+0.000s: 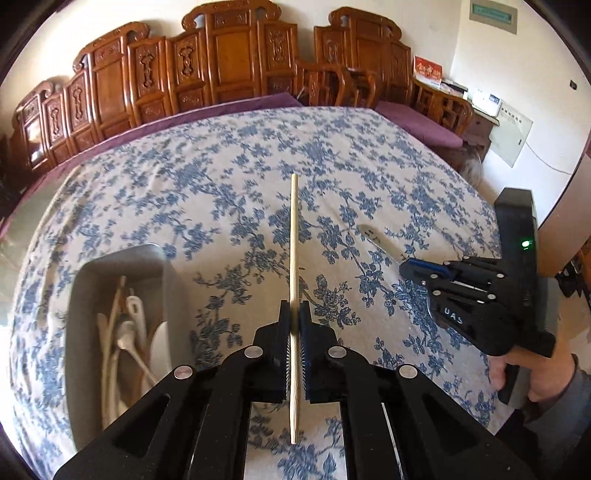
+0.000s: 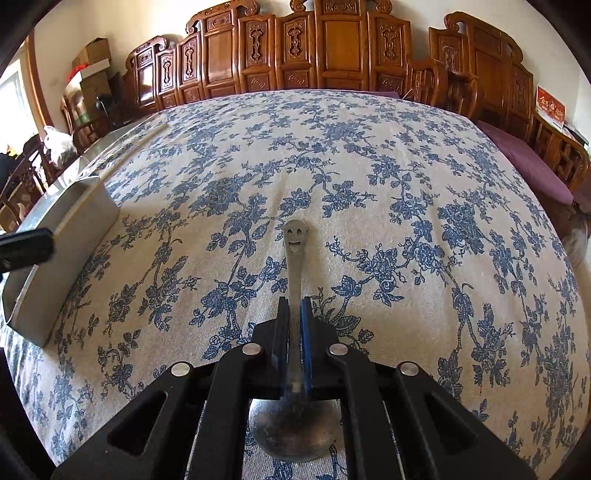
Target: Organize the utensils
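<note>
Left wrist view shows the left gripper [image 1: 294, 325] clamped on a pale wooden chopstick [image 1: 294, 236] pointing forward, the grey metal tray [image 1: 110, 266] just left, while the right gripper [image 2: 294, 325] pinches a smiley-handled steel spoon [image 2: 294, 258].

Both views are bright with daylight. In the right wrist view a window [image 2: 13, 96] at ten o'clock is blown out white, and the wall [image 2: 55, 33] beside it glows. The carved wooden screen [image 1: 221, 62] at twelve o'clock shows glossy highlights. Shadows on the floral tablecloth [image 1: 229, 177] are soft. Fisheye distortion bulges the table and darkens the corners. In the left wrist view the grey tray [image 1: 110, 266] at eight o'clock is smeared by motion blur.
</note>
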Tool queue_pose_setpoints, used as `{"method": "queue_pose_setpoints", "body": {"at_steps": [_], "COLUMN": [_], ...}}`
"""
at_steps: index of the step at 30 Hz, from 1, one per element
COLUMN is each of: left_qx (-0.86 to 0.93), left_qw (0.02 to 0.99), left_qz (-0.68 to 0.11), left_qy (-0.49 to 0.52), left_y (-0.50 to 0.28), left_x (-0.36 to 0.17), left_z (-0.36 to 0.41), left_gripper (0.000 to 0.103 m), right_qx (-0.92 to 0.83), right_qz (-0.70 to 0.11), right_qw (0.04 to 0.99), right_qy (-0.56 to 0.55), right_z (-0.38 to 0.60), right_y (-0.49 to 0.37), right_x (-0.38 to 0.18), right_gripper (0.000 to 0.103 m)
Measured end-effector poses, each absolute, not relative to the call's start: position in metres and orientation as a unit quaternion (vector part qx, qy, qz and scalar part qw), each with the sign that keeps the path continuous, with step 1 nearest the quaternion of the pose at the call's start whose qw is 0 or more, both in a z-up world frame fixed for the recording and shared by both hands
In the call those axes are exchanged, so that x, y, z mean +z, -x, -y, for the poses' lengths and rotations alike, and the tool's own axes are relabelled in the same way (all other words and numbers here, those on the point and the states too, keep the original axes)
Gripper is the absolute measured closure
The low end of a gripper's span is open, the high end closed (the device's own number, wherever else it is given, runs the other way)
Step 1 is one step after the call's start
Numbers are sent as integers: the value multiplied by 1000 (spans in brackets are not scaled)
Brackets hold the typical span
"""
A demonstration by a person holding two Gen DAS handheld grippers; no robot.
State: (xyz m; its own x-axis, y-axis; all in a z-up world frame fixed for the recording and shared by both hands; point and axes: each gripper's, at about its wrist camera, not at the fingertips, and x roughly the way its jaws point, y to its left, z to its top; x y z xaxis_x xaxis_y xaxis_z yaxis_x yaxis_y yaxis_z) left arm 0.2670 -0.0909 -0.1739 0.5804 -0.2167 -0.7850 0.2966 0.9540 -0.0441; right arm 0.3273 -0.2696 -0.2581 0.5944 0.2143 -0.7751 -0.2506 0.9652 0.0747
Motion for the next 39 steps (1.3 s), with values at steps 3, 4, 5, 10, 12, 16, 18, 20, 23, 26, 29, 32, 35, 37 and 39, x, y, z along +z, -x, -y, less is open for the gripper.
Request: {"method": "queue_pose_setpoints", "body": {"at_steps": [3,4,5,10,12,16,18,20,23,26,29,32,35,37,39], "left_qx": [-140,-138,-136,-124,-121,-116,-113,-109,-103,-99,-96,-94,-89,-84,-79], "left_qw": [892,893,895,901,903,907,908,910,911,912,913,913,912,910,907], "left_qz": [-428,-426,-423,-414,-410,-404,-401,-399,-399,-397,-395,-396,-400,-405,-412], "left_qy": [-46,-46,-45,-44,-41,-40,-39,-35,-29,-28,-28,-28,-26,-23,-24], "left_y": [-260,-257,-254,-240,-235,-227,-223,-220,-216,-213,-211,-213,-215,-219,-223], "left_x": [-166,-162,-159,-146,-142,-134,-130,-128,-125,-123,-121,-122,-127,-132,-140], "left_z": [84,81,77,63,57,47,41,32,18,6,-7,-18,-29,-35,-41], "left_gripper": [99,99,99,99,99,99,99,99,99,99,99,99,99,99,99], "right_qx": [127,124,122,103,98,99,98,102,112,121,131,146,158,167,167], "right_qz": [-431,-431,-431,-434,-436,-447,-450,-446,-440,-431,-421,-410,-398,-391,-397], "right_qw": [893,893,893,894,893,889,887,889,891,894,897,900,903,904,901], "right_qy": [23,27,30,43,42,31,28,23,21,25,27,34,42,47,55], "right_z": [268,267,266,259,257,255,254,251,245,236,225,210,196,187,181], "right_y": [-327,-327,-327,-330,-332,-335,-333,-329,-321,-314,-306,-298,-290,-286,-285], "right_x": [-258,-258,-257,-257,-257,-255,-252,-247,-236,-222,-208,-194,-184,-178,-178], "right_gripper": [95,95,95,95,95,95,95,95,95,95,95,96,103,103,103]}}
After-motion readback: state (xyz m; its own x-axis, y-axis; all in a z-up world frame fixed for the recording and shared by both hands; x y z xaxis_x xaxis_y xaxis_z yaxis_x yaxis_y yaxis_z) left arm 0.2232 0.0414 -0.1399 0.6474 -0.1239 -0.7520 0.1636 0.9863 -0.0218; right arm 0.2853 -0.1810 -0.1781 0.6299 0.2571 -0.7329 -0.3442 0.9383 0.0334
